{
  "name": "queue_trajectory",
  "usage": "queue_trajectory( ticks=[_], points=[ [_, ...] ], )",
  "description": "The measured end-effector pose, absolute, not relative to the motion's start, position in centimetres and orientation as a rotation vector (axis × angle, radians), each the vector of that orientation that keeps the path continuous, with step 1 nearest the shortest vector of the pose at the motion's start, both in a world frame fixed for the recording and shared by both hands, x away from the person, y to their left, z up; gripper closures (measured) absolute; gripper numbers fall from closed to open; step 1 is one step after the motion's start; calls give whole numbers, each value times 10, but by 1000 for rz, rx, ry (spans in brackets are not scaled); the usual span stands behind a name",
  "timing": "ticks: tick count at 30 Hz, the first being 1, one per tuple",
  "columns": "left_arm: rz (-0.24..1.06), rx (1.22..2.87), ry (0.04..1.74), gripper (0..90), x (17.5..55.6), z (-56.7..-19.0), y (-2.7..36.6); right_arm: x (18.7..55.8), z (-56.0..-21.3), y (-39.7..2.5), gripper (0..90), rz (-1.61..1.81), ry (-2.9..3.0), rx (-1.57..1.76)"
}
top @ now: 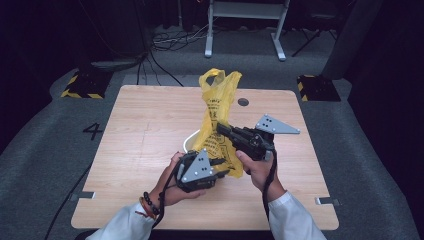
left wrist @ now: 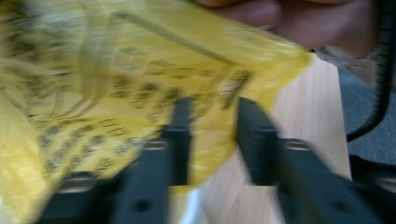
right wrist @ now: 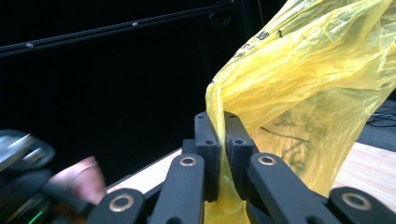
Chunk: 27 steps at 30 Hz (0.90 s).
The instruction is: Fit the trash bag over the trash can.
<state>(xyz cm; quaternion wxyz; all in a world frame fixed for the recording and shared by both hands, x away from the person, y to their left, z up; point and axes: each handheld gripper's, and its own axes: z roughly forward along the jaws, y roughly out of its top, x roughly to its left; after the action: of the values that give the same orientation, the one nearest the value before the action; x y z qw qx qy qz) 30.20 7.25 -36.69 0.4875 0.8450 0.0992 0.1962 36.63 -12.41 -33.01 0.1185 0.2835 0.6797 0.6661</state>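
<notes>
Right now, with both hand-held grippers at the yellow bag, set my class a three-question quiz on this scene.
1. True or false: the right hand-held gripper is clamped on the yellow plastic bag.
2. The left hand-held gripper has its jaws: A) apart around a bag fold, B) shut on a cup, C) resting on the floor.
3. Fill in: the bag stands on a wooden ____.

Key: 1 true; 2 A; 3 table.
</notes>
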Motion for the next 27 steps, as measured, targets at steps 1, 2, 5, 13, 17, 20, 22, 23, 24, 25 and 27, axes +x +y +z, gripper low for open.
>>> queue_trajectory(
  ticks=[1, 2, 5, 13, 17, 20, 22, 23, 24, 25, 27],
  points=[
    [474, 2054, 249, 456, 300, -368, 69, 367, -330, -123, 870, 1955, 1992, 829],
    [468, 2051, 256, 412, 300, -369, 68, 366, -331, -122, 870, 1958, 1998, 820],
    [423, 2039, 299, 333, 302, -376, 62, 363, -330, -119, 870, 1954, 2003, 813],
    [577, 2026, 336, 608, 297, -383, 53, 360, -330, -123, 868, 1955, 2010, 818],
    [603, 2004, 373, 873, 301, -382, 60, 357, -330, -125, 866, 1938, 2030, 814],
    [626, 1996, 406, 897, 305, -378, 72, 354, -329, -129, 867, 1921, 2048, 800],
    [628, 1993, 421, 899, 308, -376, 79, 353, -330, -133, 867, 1917, 2055, 806],
    [635, 1994, 431, 900, 310, -375, 82, 353, -330, -134, 867, 1912, 2057, 804],
    [651, 1998, 442, 900, 313, -373, 86, 353, -330, -136, 867, 1906, 2065, 802],
    [655, 2002, 449, 900, 315, -373, 89, 353, -331, -137, 867, 1900, 2070, 793],
    [669, 2009, 466, 900, 318, -372, 94, 353, -331, -138, 866, 1881, 2097, 774]
  ],
)
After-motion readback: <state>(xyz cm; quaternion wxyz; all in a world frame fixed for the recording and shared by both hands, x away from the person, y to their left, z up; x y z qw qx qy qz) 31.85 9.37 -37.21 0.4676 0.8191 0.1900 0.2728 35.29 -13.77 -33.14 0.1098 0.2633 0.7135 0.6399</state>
